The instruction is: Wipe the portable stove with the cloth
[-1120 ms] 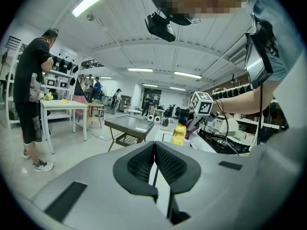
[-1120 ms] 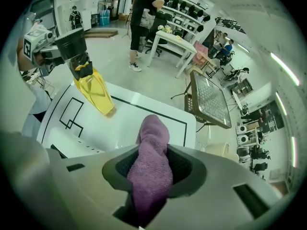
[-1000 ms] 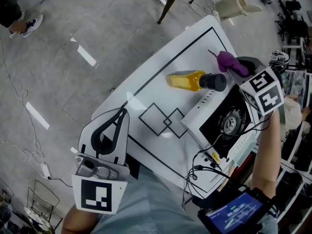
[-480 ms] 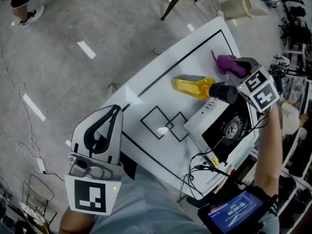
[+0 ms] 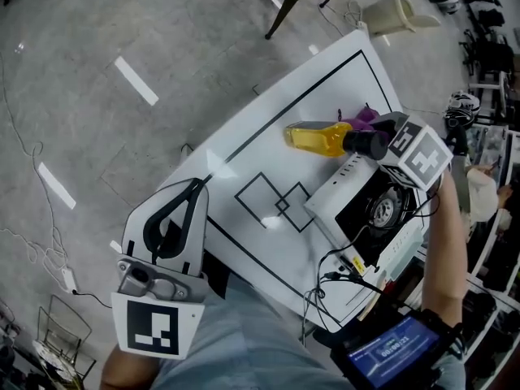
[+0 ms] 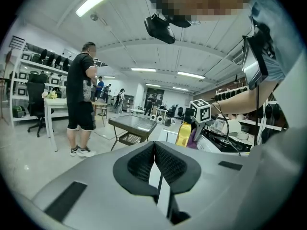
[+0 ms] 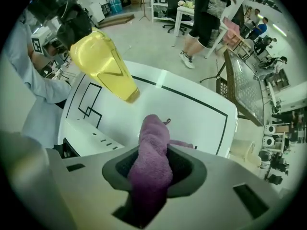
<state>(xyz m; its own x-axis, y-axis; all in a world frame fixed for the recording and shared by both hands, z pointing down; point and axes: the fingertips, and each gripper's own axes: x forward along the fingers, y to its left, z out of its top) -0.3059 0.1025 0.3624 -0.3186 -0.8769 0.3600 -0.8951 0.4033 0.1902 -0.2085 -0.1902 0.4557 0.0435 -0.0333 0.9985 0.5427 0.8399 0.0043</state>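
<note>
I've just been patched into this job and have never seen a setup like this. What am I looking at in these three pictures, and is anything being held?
There is no robot arm here: a person holds a two-jaw gripper in each hand. The head view comes from a camera on the person's head, looking steeply down. The other two come from cameras riding on each gripper, looking along its jaws. The cube with square markers is part of each gripper.

On the white table stand a portable stove and a yellow bottle with a dark cap. The right gripper, close to the bottle and the stove's far end, is clamped on the purple cloth, which sticks out past its jaws. The left gripper is shut and empty, held by the table's edge, away from the stove.
</note>
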